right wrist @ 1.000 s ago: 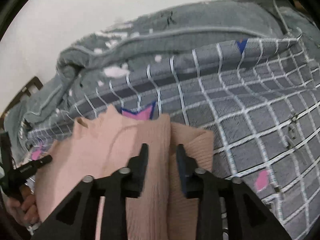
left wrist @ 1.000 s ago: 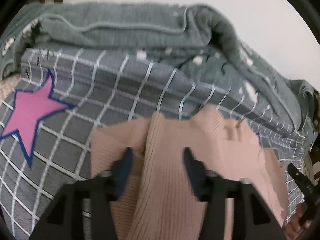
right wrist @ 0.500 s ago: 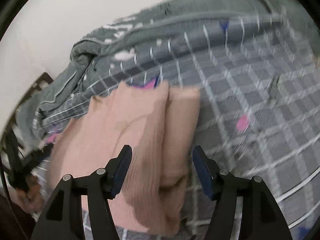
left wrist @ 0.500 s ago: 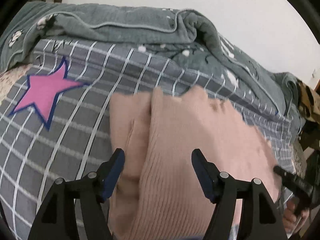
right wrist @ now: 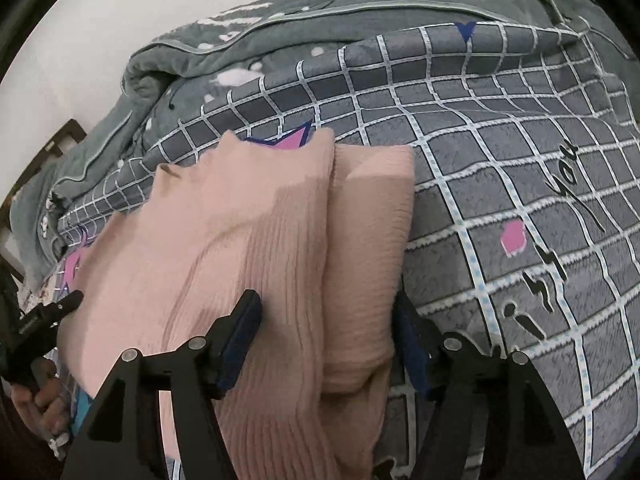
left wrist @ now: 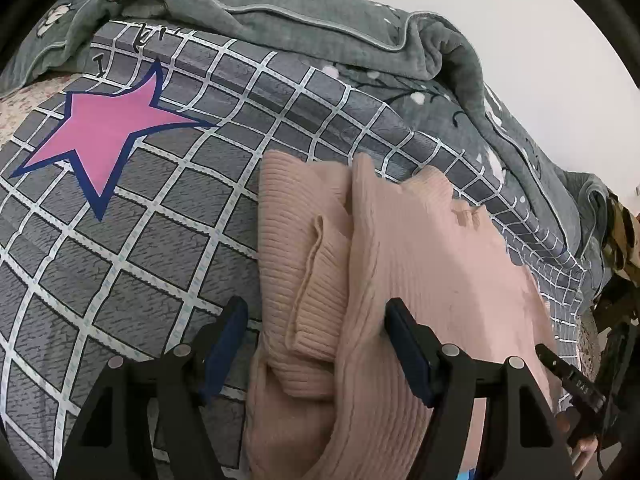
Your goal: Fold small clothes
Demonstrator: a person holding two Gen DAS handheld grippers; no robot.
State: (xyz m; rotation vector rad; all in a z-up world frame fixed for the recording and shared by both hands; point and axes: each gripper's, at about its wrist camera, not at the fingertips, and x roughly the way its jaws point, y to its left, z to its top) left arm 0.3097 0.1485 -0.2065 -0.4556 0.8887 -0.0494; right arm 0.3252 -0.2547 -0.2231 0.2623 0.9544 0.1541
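Both grippers stand released — the left gripper (left wrist: 312,344) astride the ribbed pink knit garment (left wrist: 400,280) and its folded sleeve, the right gripper (right wrist: 328,340) opening likewise, probably letting the folds settle.

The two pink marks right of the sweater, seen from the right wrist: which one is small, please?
The pink patch amid the grid squares; the star peeks from behind the sweater.

One pink sweater (left wrist: 420,264) is lying between two grippers (left wrist: 316,344) (right wrist: 328,340); one checked blanket (left wrist: 168,232) is spreading under them; one grey quilt (left wrist: 304,28) is bunching beyond; one pink star (left wrist: 108,132) is showing ahead-left.
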